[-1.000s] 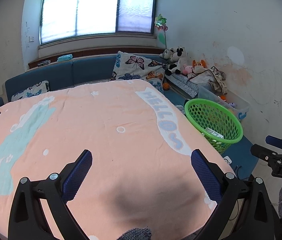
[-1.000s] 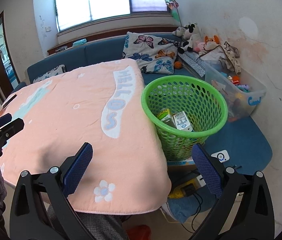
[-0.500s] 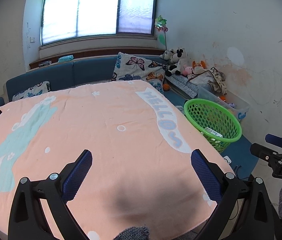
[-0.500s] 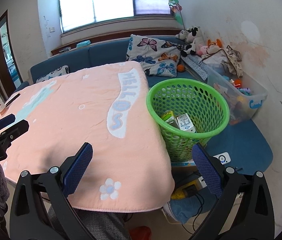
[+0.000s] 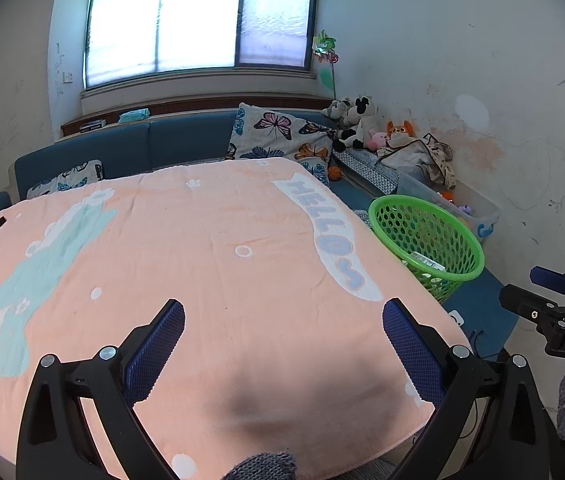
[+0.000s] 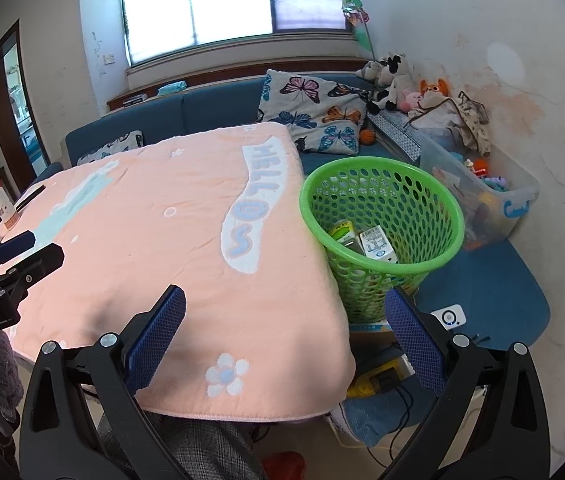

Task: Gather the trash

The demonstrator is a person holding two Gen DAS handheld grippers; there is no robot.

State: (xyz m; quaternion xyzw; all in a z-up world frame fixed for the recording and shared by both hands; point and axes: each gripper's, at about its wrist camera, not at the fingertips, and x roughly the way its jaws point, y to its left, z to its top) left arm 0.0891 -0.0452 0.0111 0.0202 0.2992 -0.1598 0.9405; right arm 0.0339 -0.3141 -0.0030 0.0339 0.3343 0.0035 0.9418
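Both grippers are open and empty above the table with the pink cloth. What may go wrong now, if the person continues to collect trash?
1. The green basket stands beside the table's right edge, not on it; trash released too early may land on the pink cloth or the floor.
2. The left gripper and right gripper hang close together and might collide.
3. The red-capped bottle at the table's far left edge could be knocked over.

Daylight came through the window (image 5: 202, 16), which was blown out to white glare in the right view. The room was bright and sharp. A soft shadow lay on the worktop (image 5: 258, 404) near the fingers (image 5: 158, 344). Fisheye bending curved the walls, and dark vignetting filled the corners.
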